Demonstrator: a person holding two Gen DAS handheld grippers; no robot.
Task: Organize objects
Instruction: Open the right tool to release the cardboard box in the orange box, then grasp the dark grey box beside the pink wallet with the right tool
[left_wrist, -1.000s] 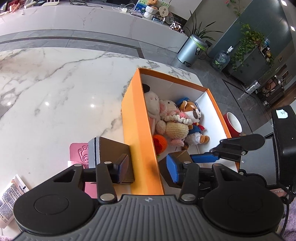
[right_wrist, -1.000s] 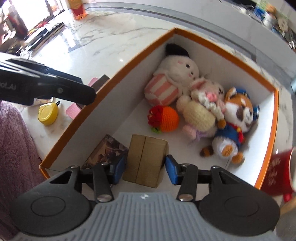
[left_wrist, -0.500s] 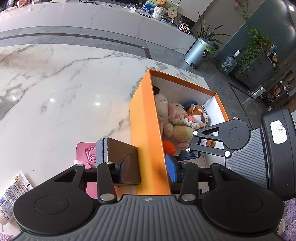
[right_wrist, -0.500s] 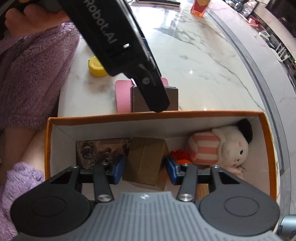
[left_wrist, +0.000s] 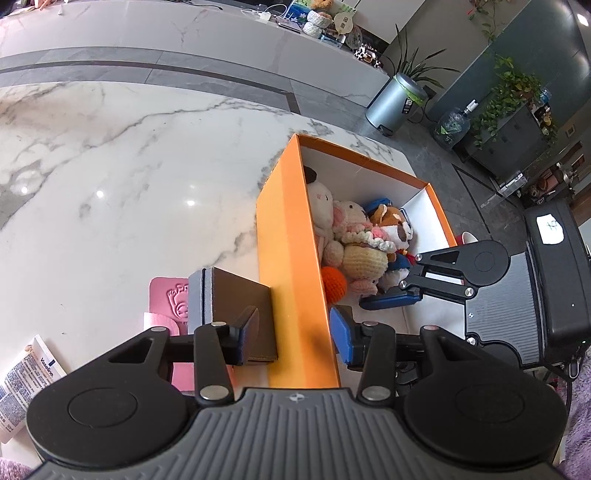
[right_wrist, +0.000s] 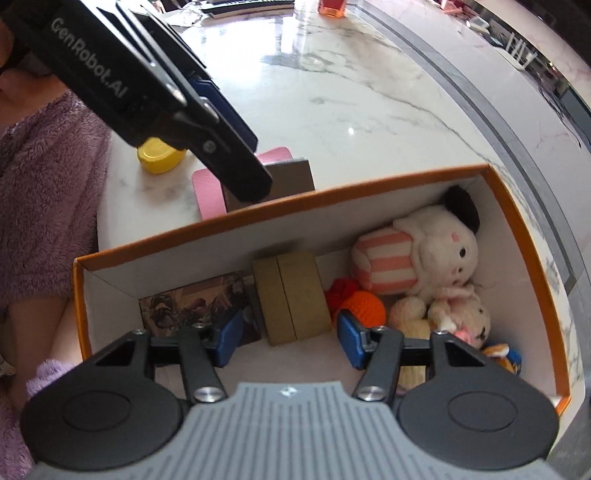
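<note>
An orange box (left_wrist: 291, 258) with a white inside (right_wrist: 207, 254) stands on the marble table. In it lie plush toys (right_wrist: 436, 254), an orange crochet ball (right_wrist: 364, 304), a tan cardboard box (right_wrist: 291, 297) and a dark picture box (right_wrist: 195, 304). My right gripper (right_wrist: 290, 338) is open inside the orange box, its fingers either side of the tan box and apart from it. My left gripper (left_wrist: 293, 336) is open and straddles the orange box's near wall. A dark brown box (left_wrist: 236, 306) stands outside that wall by my left finger.
A pink card (left_wrist: 166, 299) lies under the brown box. A yellow lid (right_wrist: 160, 157) and a Vaseline packet (left_wrist: 26, 373) lie on the table. A red cup (left_wrist: 466, 238) stands beyond the orange box. The person's purple sleeve (right_wrist: 48, 206) is at the left.
My right gripper has opened and let go of the tan box, which now rests in the orange box beside the picture box. My left gripper has shifted slightly over the box wall.
</note>
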